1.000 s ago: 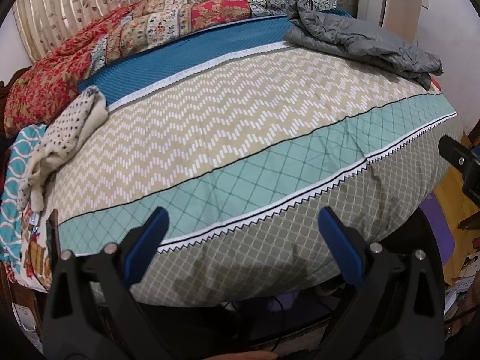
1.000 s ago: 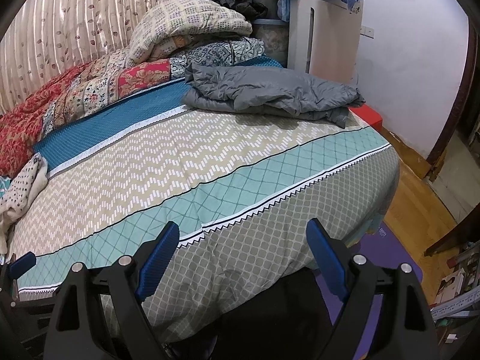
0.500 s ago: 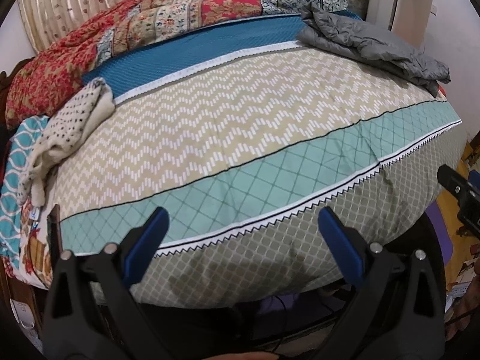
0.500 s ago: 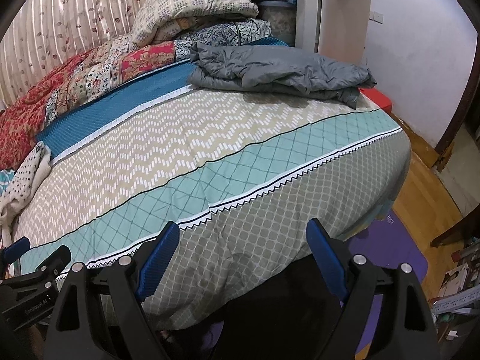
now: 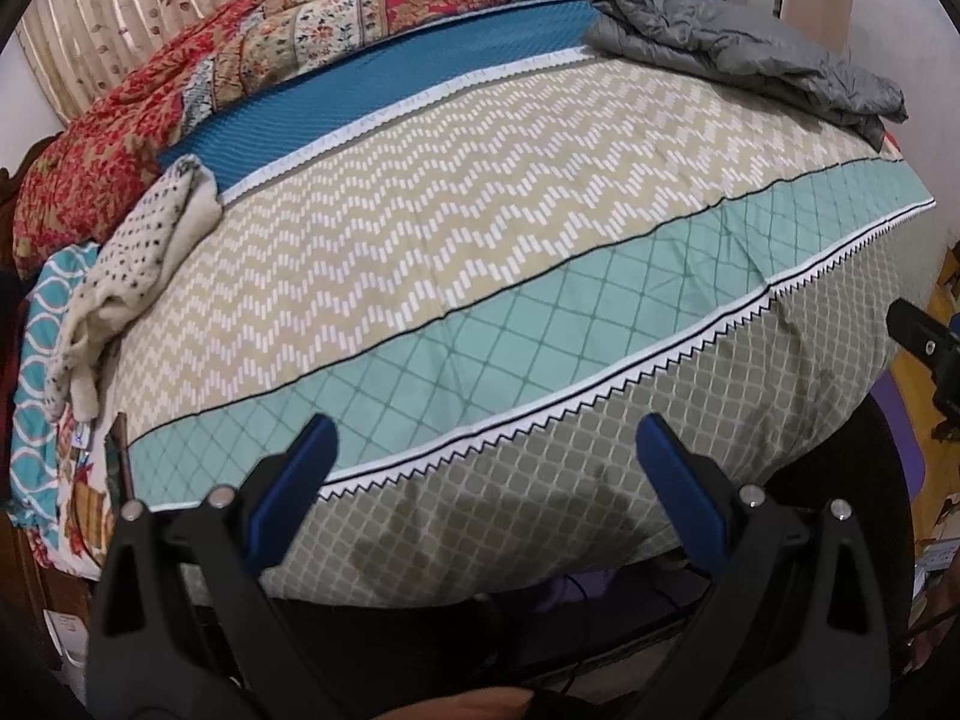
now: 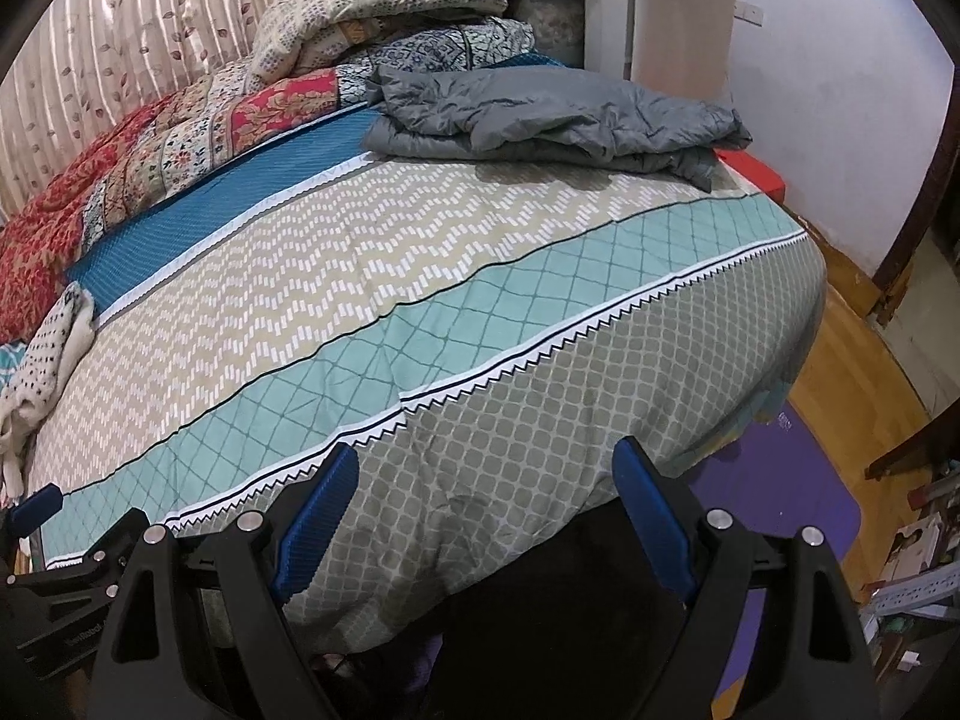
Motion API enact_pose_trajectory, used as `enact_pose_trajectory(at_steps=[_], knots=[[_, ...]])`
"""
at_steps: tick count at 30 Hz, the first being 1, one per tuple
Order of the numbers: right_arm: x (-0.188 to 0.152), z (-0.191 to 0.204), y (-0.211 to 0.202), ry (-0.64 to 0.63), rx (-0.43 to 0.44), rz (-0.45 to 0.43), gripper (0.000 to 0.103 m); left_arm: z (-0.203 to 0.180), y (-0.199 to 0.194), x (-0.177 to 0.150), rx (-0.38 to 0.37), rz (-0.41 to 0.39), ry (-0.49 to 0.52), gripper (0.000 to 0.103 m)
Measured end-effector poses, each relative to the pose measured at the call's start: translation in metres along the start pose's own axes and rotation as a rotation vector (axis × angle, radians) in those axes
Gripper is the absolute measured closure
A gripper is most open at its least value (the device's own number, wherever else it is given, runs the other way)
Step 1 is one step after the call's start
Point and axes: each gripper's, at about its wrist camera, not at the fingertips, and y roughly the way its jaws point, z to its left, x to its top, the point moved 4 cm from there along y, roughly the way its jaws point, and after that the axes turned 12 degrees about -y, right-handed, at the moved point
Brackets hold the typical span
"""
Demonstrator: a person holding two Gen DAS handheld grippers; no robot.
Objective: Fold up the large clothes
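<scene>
A grey padded jacket [image 6: 540, 120] lies crumpled at the far right of the bed; it also shows in the left wrist view [image 5: 750, 54]. A cream dotted garment [image 5: 138, 264] lies at the bed's left edge, also in the right wrist view [image 6: 42, 366]. My left gripper [image 5: 486, 480] is open and empty over the bed's near edge. My right gripper [image 6: 486, 498] is open and empty over the near edge, to the right of the left one. Both are far from the jacket.
The bed has a patterned cover [image 5: 480, 228] of tan, teal and grey bands. Red floral quilts [image 6: 138, 168] and folded bedding [image 6: 372, 18] pile at the back. A white appliance [image 6: 660, 12] stands behind. A purple mat [image 6: 792, 498] lies on the wooden floor at right.
Both grippers have moved forward toward the bed and stayed open. The jacket now looks nearer in both views. Nothing on the bed has moved.
</scene>
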Motion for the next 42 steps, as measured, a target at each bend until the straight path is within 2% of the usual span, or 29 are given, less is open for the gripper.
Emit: enact_pose_trajectory(at_steps=[14, 29, 36, 42], knots=[[-0.005, -0.033, 0.029, 0.103, 0.077, 0.057, 0.063, -0.039, 0.011, 0.004, 0.066, 0.040, 0.096, 0.007], [-0.008, -0.054, 0.038, 0.172, 0.104, 0.066, 0.064, -0.064, 0.014, 0.001, 0.080, 0.063, 0.170, 0.007], [-0.008, -0.054, 0.037, 0.172, 0.105, 0.065, 0.063, -0.063, 0.012, 0.000, 0.068, 0.060, 0.162, 0.007], [-0.008, -0.052, 0.033, 0.166, 0.092, 0.056, 0.064, -0.063, 0.007, 0.000, 0.017, 0.055, 0.149, 0.007]])
